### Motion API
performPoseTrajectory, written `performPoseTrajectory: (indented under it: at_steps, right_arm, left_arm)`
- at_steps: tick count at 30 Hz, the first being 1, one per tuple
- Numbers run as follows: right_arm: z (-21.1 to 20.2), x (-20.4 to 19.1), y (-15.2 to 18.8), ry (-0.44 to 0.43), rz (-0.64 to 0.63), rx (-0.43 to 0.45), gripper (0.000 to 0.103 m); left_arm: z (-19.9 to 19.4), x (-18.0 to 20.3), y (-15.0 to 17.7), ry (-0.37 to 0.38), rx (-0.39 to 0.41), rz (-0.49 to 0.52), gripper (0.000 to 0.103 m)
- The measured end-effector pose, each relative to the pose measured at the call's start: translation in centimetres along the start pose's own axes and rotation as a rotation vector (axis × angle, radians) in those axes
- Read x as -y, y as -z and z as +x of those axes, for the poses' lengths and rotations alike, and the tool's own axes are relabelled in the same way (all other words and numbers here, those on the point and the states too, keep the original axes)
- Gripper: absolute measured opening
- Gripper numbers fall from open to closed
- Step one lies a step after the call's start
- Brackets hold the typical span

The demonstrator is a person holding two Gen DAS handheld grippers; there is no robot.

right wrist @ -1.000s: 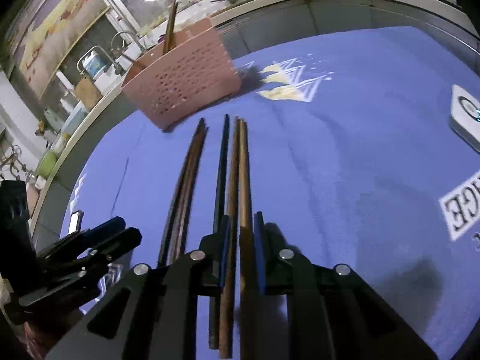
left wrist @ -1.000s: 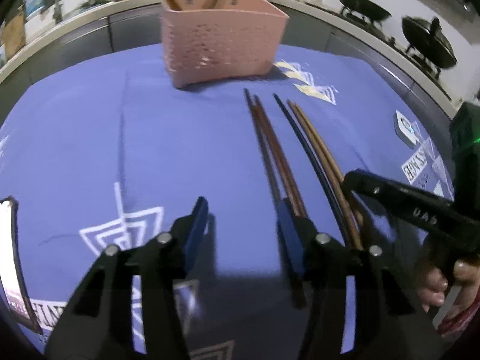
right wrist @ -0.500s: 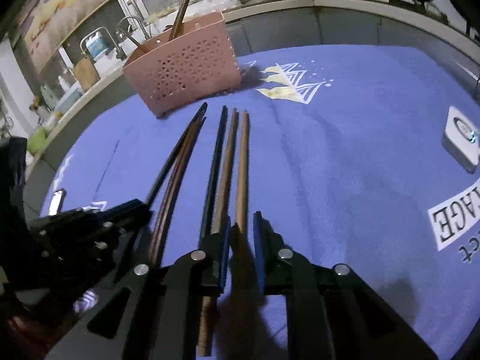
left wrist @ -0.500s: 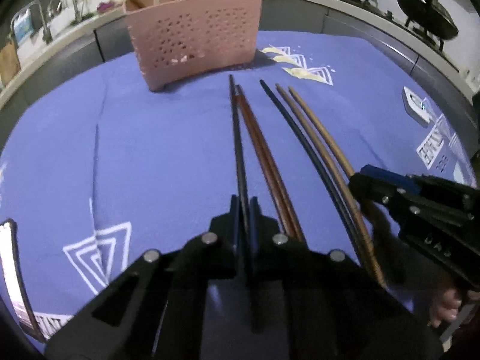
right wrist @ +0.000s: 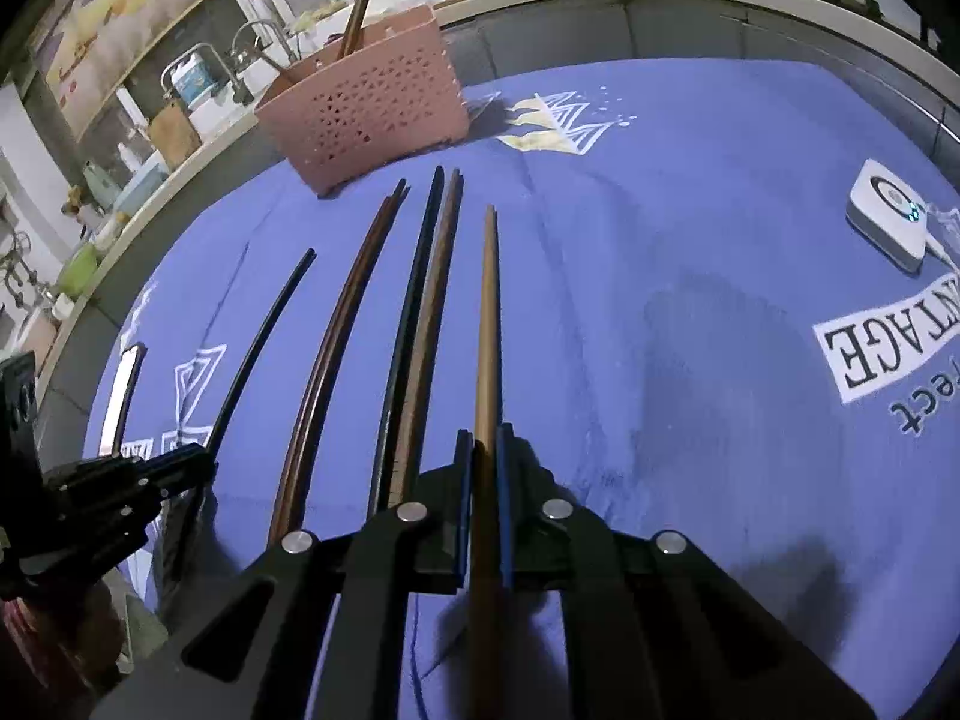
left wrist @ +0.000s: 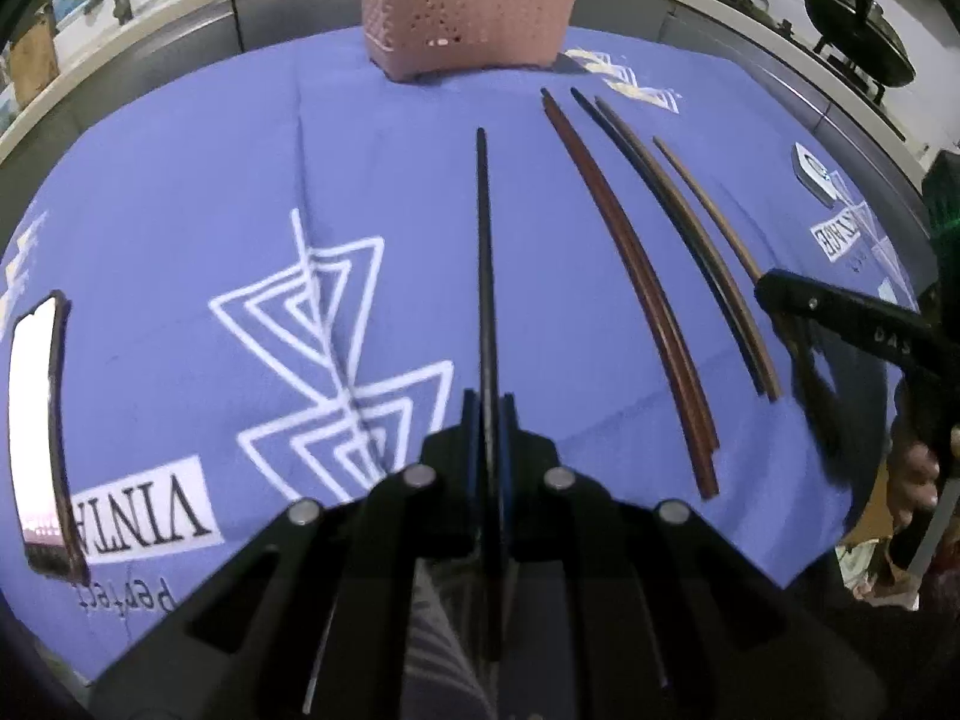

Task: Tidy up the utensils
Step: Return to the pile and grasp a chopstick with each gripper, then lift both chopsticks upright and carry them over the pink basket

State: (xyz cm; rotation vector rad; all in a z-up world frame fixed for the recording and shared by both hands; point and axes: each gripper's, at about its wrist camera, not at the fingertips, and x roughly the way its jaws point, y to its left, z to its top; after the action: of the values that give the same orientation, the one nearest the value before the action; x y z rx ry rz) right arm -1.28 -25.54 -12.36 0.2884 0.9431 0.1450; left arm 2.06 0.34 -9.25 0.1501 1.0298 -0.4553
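Observation:
My left gripper (left wrist: 489,405) is shut on a black chopstick (left wrist: 485,264), which points toward the pink basket (left wrist: 468,0) and sits apart from the row. On the blue cloth to its right lie a reddish-brown pair (left wrist: 636,282), then a black chopstick and a brown one (left wrist: 684,228). My right gripper (right wrist: 486,441) has its jaws closing on a light brown chopstick (right wrist: 489,324), pads against its sides. The right wrist view also shows the left gripper (right wrist: 198,462) with its black chopstick (right wrist: 264,336), the pair (right wrist: 342,330), and the basket (right wrist: 372,114) with chopsticks standing in it.
A phone (left wrist: 36,432) lies at the cloth's left edge. A white device (right wrist: 891,216) with a cable rests at the right. Dark woks (left wrist: 858,30) and kitchen clutter line the counter behind the table. A hand (left wrist: 918,474) holds the right gripper's handle.
The left gripper shut on the black chopstick and drew it left, out of the row. The right gripper's jaws narrowed onto the light brown chopstick, which now sits a little back from the others.

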Motion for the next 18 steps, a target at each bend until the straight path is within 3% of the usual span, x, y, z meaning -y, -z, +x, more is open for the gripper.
performPoseTrajectory:
  at_steps: [4,15,18]
  right_arm:
    - [1.0,0.0,-2.0,0.017,-0.005,-0.017,0.010]
    - [6.0,-0.7,-10.2,0.027,-0.036,-0.081,0.012]
    - [6.1,-1.1,-10.6,0.038,-0.061,-0.086,0.005]
  left_arm:
    - [1.0,-0.2,-2.3,-0.005,0.002,-0.004,0.006]
    - [6.4,1.4,-12.2,-0.062,0.025,0.073,0.009]
    - [7.0,1.3,-13.5,-0.047,0.022,0.066,0.005]
